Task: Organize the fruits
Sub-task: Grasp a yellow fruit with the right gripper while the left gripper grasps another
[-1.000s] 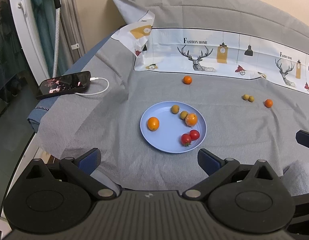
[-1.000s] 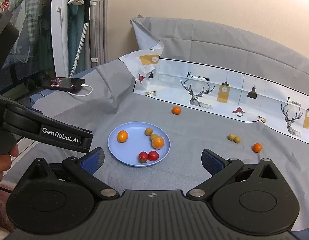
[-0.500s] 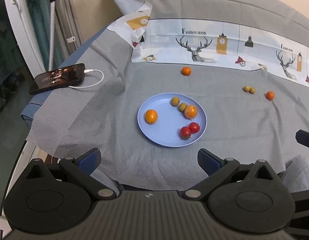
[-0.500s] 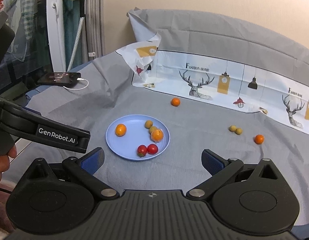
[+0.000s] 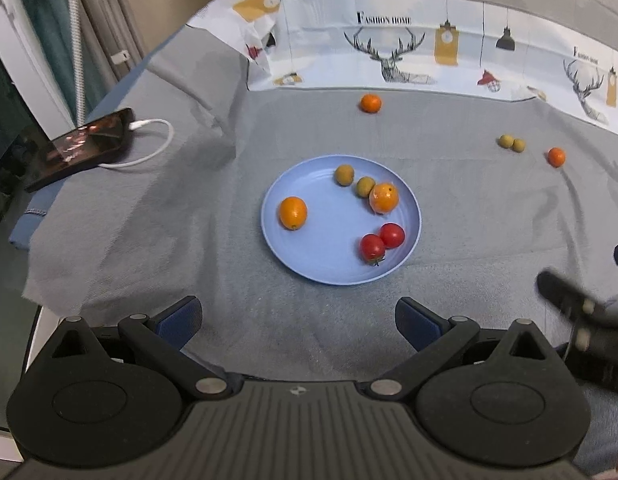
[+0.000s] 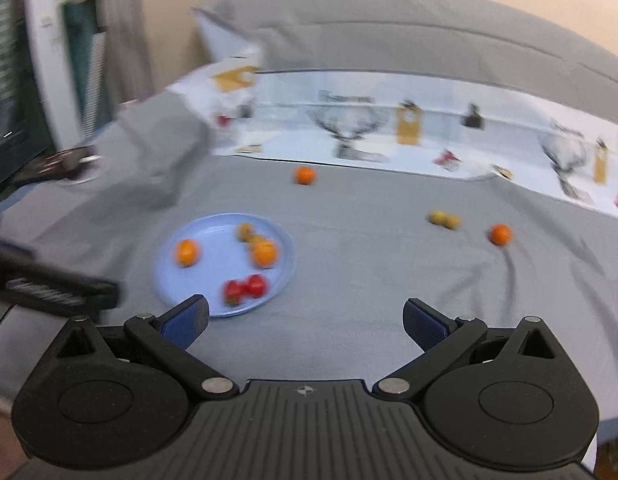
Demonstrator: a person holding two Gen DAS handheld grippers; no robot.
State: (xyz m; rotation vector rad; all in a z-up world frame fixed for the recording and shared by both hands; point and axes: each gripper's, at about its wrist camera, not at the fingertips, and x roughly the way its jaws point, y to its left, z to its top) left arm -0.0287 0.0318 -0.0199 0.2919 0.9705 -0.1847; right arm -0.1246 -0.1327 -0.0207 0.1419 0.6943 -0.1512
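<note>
A light blue plate (image 5: 321, 264) lies on the grey cloth. It holds two orange fruits (image 5: 293, 212), two small green fruits (image 5: 344, 175) and two red tomatoes (image 5: 382, 241). Loose on the cloth are an orange fruit (image 5: 370, 103) at the back, a pair of green fruits (image 5: 511, 143) and another orange fruit (image 5: 556, 156) at the right. My left gripper (image 5: 299, 318) is open and empty, just short of the plate. My right gripper (image 6: 305, 322) is open and empty; its view is blurred and shows the plate (image 6: 169, 280) front left, the green pair (image 6: 444, 219) and the orange fruit (image 6: 500, 234).
A phone (image 5: 79, 148) on a white cable (image 5: 149, 148) lies at the cloth's left edge. A printed deer cloth (image 5: 429, 56) runs along the back. The right gripper's body (image 5: 577, 312) shows at the right of the left wrist view. The table edge drops off at the left.
The left gripper has moved forward toward the plate. The right gripper has swung right and forward, blurring its view; its body now shows in the left wrist view. Fruits have not moved.
</note>
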